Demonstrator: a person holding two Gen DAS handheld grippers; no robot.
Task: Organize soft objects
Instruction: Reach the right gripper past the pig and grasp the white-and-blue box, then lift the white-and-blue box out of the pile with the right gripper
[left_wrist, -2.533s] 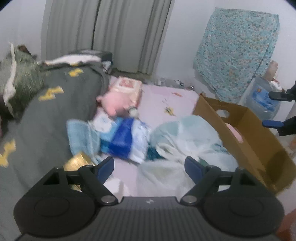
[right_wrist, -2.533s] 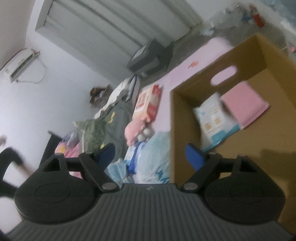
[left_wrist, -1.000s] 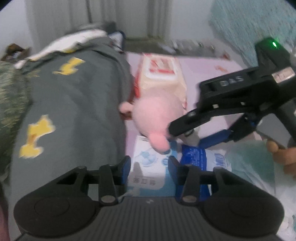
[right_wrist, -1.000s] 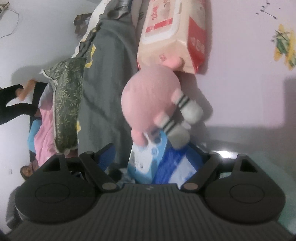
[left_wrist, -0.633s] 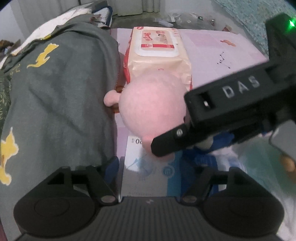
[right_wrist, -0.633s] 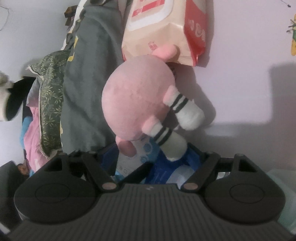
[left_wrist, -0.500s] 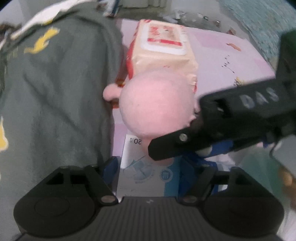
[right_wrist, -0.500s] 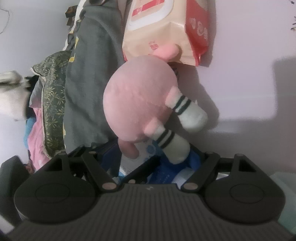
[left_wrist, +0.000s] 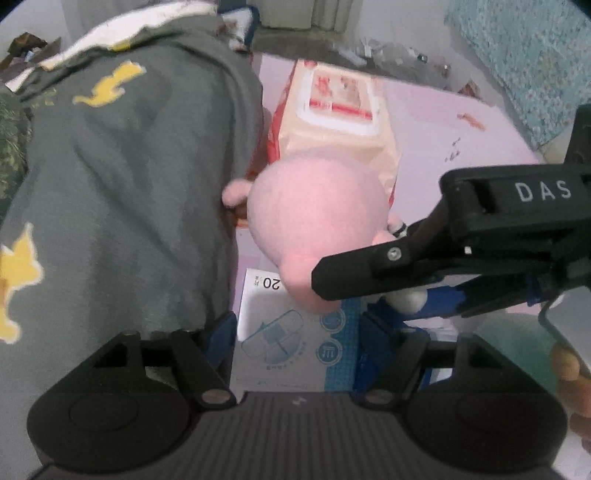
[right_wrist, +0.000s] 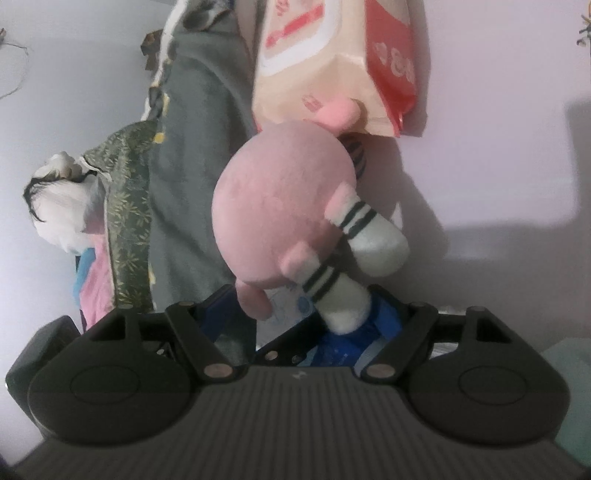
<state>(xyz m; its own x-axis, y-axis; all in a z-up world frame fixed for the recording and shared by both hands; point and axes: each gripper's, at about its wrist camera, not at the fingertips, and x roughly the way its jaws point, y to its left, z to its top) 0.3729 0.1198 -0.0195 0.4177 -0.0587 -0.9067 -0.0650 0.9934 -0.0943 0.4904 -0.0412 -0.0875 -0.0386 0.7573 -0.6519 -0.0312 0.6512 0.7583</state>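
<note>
A pink plush toy (left_wrist: 317, 214) with striped white legs (right_wrist: 369, 236) lies on a pink mat, half on a white-and-blue pack (left_wrist: 288, 343). My left gripper (left_wrist: 297, 332) points steeply down over that pack. The pack lies between its blue pads, its jaws are closing, and I see no firm press. My right gripper (left_wrist: 354, 295) reaches in from the right. In its own view its fingers (right_wrist: 306, 314) flank the plush's lower body and one leg; the jaws are closing, pads apart from the toy. A dark blue pack (right_wrist: 347, 343) lies beneath.
A cream-and-red wipes pack (left_wrist: 332, 110) lies just behind the plush. A grey blanket with yellow shapes (left_wrist: 129, 166) rises on the left. The pink mat (left_wrist: 461, 129) stretches right. A person's hand (left_wrist: 565, 369) holds the right gripper, over a pale bag (left_wrist: 509, 332).
My left gripper's jaws went from narrow to wide around the white-and-blue pack and moved closer in. The right gripper pushed in over the plush, which now fills more of its view.
</note>
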